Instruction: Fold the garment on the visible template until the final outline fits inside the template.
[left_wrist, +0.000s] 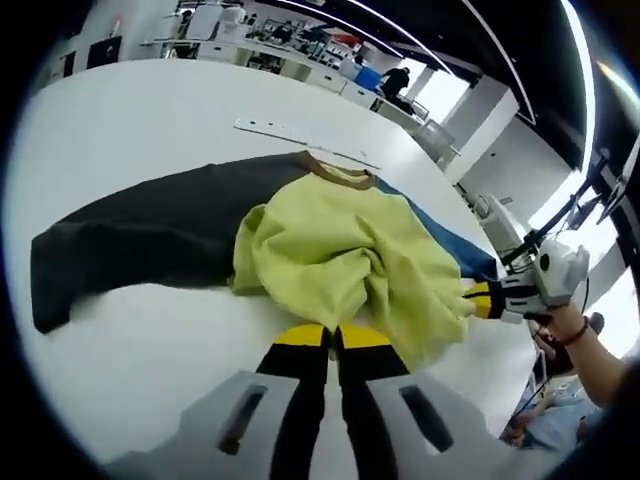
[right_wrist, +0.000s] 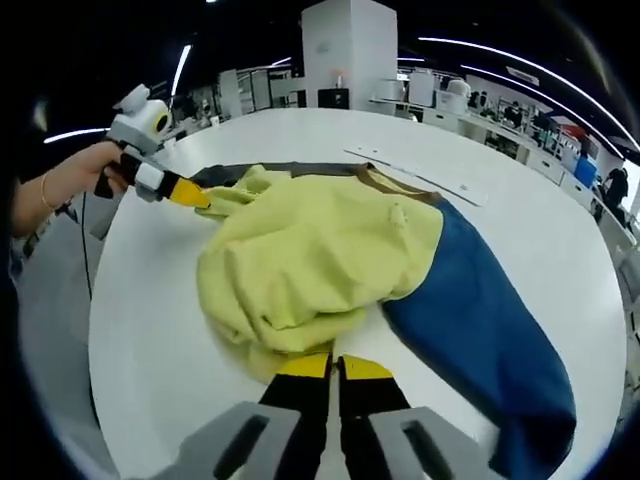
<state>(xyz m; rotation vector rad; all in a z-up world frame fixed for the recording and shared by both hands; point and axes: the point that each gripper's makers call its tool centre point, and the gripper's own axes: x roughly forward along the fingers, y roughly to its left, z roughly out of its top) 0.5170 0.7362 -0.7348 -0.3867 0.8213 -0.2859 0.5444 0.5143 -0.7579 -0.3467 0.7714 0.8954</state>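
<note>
On the white tabletop (right_wrist: 150, 330), both tools, left tool (left_wrist: 332, 338) and right tool (right_wrist: 335, 365), seemingly pinch the garment (right_wrist: 310, 260)'s yellow body mid-fold; next, lay it flat and smooth.

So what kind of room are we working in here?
Probably a large open lab or workshop, not a home: a big round white table holds the garment, rows of benches with equipment line the back, and long strip lights run overhead.

Open room: white pillar (right_wrist: 345, 55), ceiling light strips (right_wrist: 500, 55), desks (left_wrist: 300, 60), perhaps bright windows (left_wrist: 440, 95).
</note>
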